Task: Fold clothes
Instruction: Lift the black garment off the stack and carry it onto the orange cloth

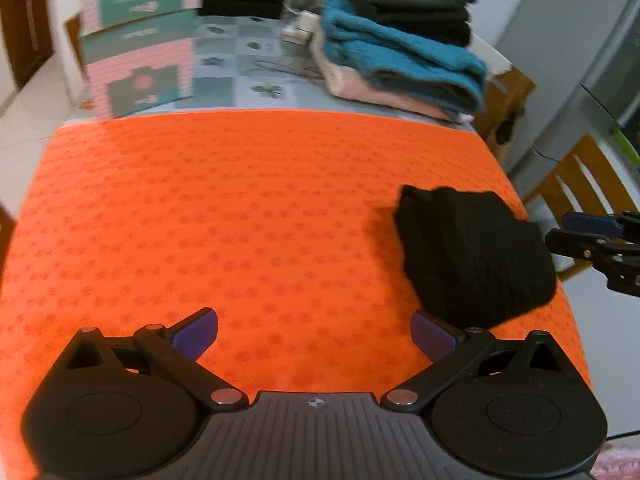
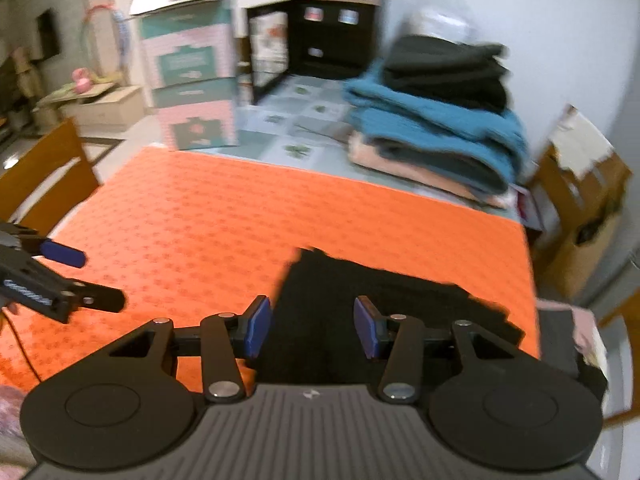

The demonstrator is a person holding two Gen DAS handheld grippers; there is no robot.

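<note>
We can't actually read anything here. The pink and teal boxes [image 1: 138,44] standing far beyond the tongs, off to the left, have label panels with print on them, but it's all blurred to mush. Same with the black box [image 2: 332,36] behind them, whose small stickers are just smudges to us.

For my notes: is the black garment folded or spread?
Folded: the black garment lies as a compact thick bundle on the orange cloth.
</note>
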